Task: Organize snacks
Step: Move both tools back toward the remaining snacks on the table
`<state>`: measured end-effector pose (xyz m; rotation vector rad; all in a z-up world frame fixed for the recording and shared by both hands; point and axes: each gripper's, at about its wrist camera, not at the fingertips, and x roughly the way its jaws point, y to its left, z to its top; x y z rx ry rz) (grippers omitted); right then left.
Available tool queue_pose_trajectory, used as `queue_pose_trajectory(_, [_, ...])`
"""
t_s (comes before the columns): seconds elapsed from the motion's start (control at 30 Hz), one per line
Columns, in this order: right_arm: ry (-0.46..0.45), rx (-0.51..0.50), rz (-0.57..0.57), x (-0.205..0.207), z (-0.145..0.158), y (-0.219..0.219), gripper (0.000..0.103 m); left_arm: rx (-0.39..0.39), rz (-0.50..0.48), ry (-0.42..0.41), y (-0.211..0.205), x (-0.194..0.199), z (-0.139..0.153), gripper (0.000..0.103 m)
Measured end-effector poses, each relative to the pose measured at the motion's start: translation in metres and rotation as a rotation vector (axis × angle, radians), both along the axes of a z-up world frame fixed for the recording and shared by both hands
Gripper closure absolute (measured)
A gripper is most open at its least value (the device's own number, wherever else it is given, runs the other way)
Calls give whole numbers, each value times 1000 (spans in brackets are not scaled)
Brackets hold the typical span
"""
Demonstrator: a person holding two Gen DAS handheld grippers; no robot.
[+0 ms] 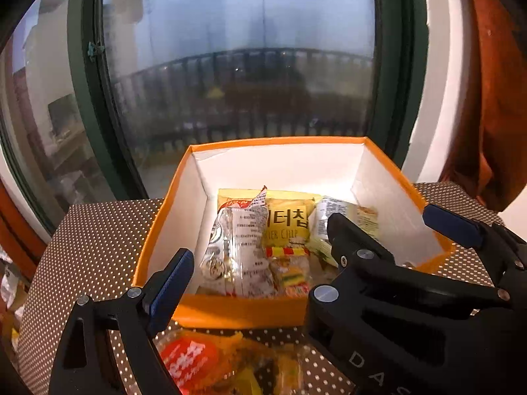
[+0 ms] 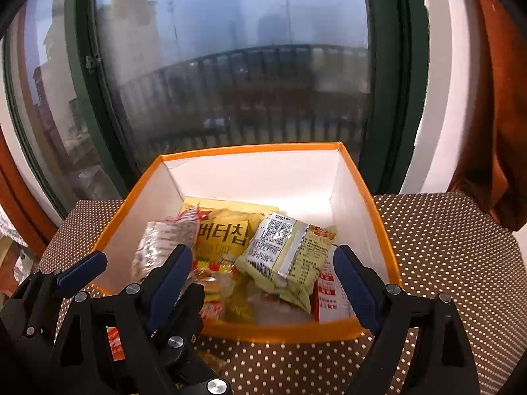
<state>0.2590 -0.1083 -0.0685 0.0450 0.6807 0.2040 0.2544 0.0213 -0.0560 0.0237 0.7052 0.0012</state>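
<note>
Right wrist: pale-green packet (image 2: 290,260) in box (image 2: 250,147), apparently between open right gripper (image 2: 263,279) fingers.

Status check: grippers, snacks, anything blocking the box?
Left gripper and right gripper open, empty. Several packets in the orange box; red-and-orange packet on the dotted tablecloth, outside. Box mouth unobstructed.

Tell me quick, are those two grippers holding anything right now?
Left gripper: open, holding nothing.
Right gripper: open, holding nothing; it hangs over the snacks in the box.
</note>
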Motion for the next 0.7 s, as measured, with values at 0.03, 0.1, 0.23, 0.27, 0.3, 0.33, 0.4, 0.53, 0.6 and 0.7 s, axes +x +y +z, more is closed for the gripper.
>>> queue_pose_trajectory(0.03, [-7, -6, 1, -6, 4, 1, 13, -7, -3, -8, 0, -6, 3, 12])
queue_pose_trajectory(0.1, [-23, -20, 0, -21, 11, 1, 13, -19, -9, -21, 1, -20, 7, 12])
queue_pose_trajectory(0.23, [-38, -29, 7, -44, 20, 1, 13, -29, -20, -31, 2, -45, 13, 12])
queue_pose_trajectory(0.27, [-36, -29, 9, -51, 21, 1, 13, -38, -34, -22, 2, -52, 13, 12])
queue_pose_trajectory(0.3, [-31, -28, 12, -55, 22, 2, 13, -43, -43, -17, 3, -56, 14, 12])
queue_pose_trajectory(0.33, [-26, -25, 16, -61, 22, 3, 13, -47, -52, -11, 3, -59, 14, 12])
queue_pose_trajectory(0.4, [-25, -26, 15, -70, 21, 3, 13, -40, -49, -19, 4, -71, 12, 12])
queue_pose_trajectory(0.53, [-37, -38, 7, -90, 20, 4, 13, -36, -53, -24, 2, -92, 7, 12])
queue_pose_trajectory(0.6, [-34, -40, 7, -97, 19, 4, 13, -33, -56, -22, 2, -99, 4, 12])
queue_pose_trajectory(0.7, [-33, -39, 2, -107, 14, 4, 13, -33, -59, -18, 1, -107, 0, 12])
